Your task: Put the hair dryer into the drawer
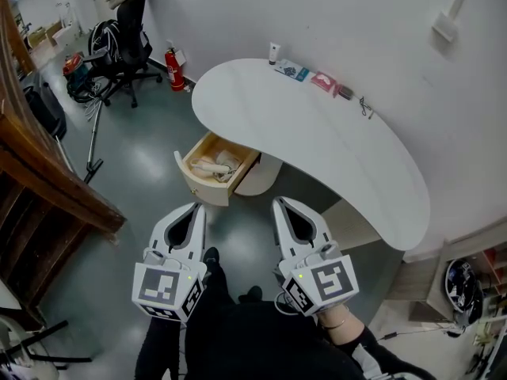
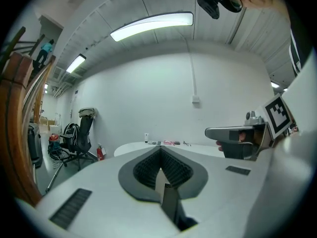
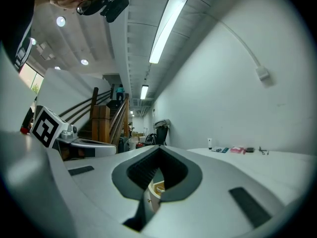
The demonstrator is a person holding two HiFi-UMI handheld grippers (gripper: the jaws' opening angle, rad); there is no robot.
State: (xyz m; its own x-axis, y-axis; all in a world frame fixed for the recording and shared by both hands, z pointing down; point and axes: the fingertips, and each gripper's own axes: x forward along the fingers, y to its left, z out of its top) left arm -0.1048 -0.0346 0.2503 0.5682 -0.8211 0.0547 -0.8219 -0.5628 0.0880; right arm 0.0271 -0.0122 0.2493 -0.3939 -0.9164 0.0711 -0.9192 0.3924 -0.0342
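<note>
Your main job looks done: the pale hair dryer [image 1: 211, 165] lies inside the open drawer [image 1: 207, 193], which stands pulled out from under the table [image 1: 317, 141] at its near edge, towards the left end. Your left gripper [image 1: 192, 207] and right gripper [image 1: 279, 202] both hover near the drawer's front without touching it, each with its jaws together on nothing. If the drawer is meant to be closed, that push is what you have left, though the task names only the placing.
</note>
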